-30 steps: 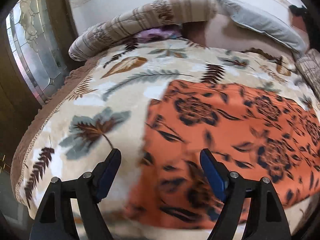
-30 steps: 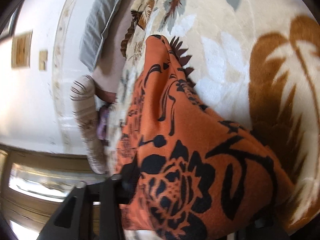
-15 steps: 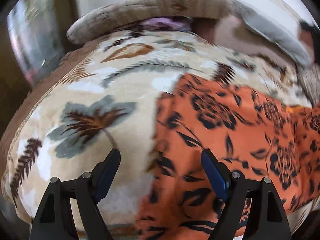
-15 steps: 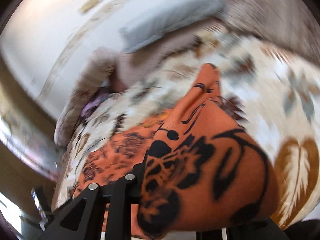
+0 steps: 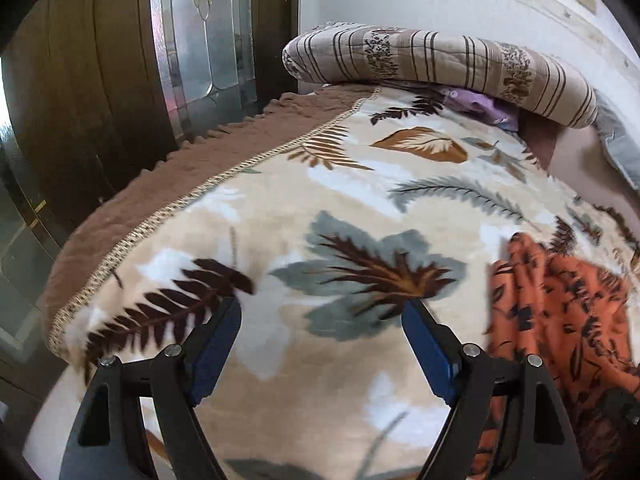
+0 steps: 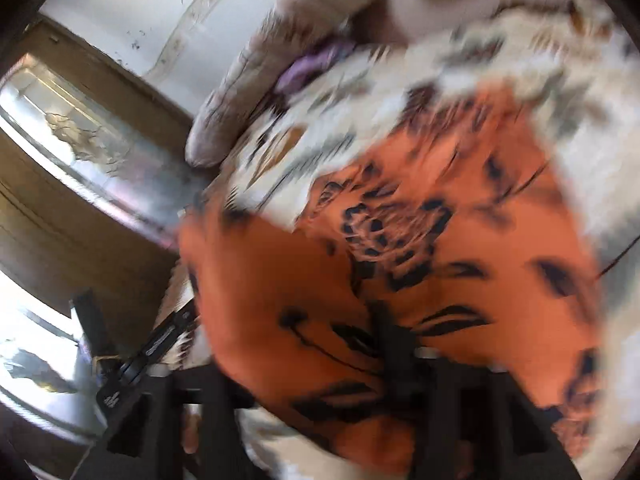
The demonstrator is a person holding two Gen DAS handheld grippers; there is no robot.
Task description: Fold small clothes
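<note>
In the left wrist view the left gripper (image 5: 322, 334) stands wide open at the bottom of the frame, its blue pads (image 5: 216, 350) spread with nothing between them, over a cream blanket (image 5: 280, 216) printed with leaves. The orange cloth (image 5: 560, 312), patterned with black flowers, lies bunched on the blanket at the right edge, just beside the right-hand finger. A striped quilt roll (image 5: 440, 60) lies across the top, with a purple cloth (image 5: 476, 104) tucked under it, and a wooden door with glass panels (image 5: 200, 40) fills the upper left. The right wrist view is heavily blurred: the orange cloth (image 6: 400, 260) fills the centre and lower frame and drapes over the right gripper (image 6: 312, 400), whose jaws are opening; cloth lies between them, but whether the pads touch it cannot be told.
</note>
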